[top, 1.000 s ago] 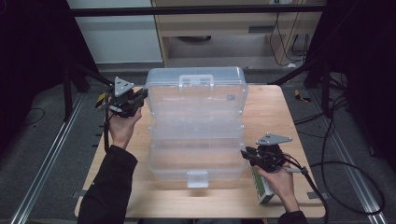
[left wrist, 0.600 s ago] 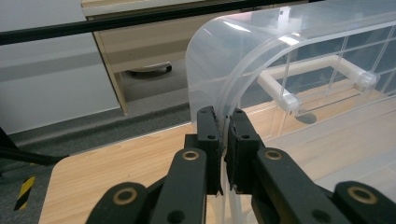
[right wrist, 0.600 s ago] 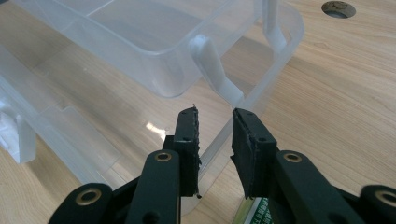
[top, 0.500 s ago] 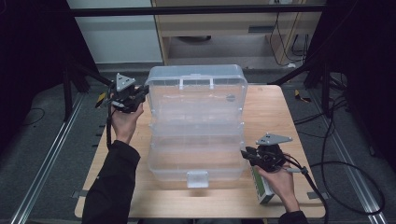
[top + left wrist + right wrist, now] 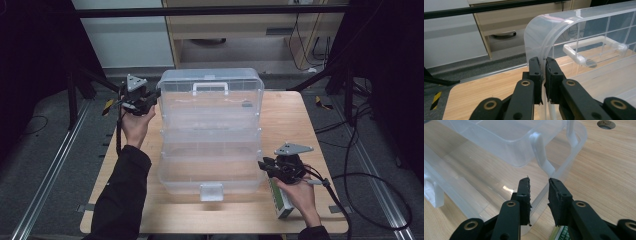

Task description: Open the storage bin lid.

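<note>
While your left gripper [image 5: 150, 98] clamps the lid [image 5: 210, 92] at its left edge, the clear box [image 5: 210, 165] sits open in the middle of the table [image 5: 300, 120]. Seen from above, the lid stands raised at the far side, its white handle [image 5: 210, 87] near the top edge, and your left hand [image 5: 136, 120] is up beside the box's far left corner. Along your left gripper, the two black pads [image 5: 535, 72] pinch the thin curved wall of the lid [image 5: 541, 45] with barely a gap, and the handle [image 5: 584, 53] shows through the plastic farther off.

Your right gripper [image 5: 267, 167] is at the near right corner of the box, low over the table. Along that gripper, the rim of the box [image 5: 541, 195] runs between the jaws, close to the left pad [image 5: 524, 192]; the right pad stands a little off it, so you cannot tell for sure that the grip is firm. An inner tray [image 5: 506, 142] lies beyond. A small green and white carton [image 5: 281, 200] lies on the table under your right hand [image 5: 300, 195].
</note>
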The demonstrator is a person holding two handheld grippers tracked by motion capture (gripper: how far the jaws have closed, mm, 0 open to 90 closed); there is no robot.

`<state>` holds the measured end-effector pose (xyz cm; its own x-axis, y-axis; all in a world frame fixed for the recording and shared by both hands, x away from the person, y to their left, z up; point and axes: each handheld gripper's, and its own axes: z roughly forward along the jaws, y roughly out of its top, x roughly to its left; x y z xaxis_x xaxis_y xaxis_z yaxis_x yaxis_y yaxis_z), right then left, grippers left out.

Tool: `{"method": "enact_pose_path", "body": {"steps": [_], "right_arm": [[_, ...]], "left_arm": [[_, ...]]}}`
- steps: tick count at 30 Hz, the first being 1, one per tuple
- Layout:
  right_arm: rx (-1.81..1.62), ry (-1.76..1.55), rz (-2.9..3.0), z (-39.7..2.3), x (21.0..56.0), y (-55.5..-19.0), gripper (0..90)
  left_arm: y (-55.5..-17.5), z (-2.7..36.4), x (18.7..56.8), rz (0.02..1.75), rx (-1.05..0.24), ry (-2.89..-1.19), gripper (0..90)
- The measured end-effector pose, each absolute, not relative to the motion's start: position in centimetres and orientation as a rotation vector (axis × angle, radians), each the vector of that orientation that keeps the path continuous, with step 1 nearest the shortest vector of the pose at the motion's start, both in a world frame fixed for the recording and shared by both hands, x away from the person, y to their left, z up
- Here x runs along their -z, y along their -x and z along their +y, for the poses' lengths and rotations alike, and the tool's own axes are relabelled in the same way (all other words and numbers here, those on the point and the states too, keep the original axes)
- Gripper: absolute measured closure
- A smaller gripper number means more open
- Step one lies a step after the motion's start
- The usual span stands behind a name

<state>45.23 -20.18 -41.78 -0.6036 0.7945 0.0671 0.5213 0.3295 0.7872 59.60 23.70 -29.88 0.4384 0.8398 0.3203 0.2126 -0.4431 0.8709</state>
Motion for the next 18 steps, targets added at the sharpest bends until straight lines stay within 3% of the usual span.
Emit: {"method": "enact_pose_path", "body": {"steps": [18], "right_arm": [[-1.161,-1.173,2.266,-20.2,41.8,-45.2,71.6]], "left_arm": [[-61.4,23.3,30.2,0.901,-1.026,-1.93,83.3]]}}
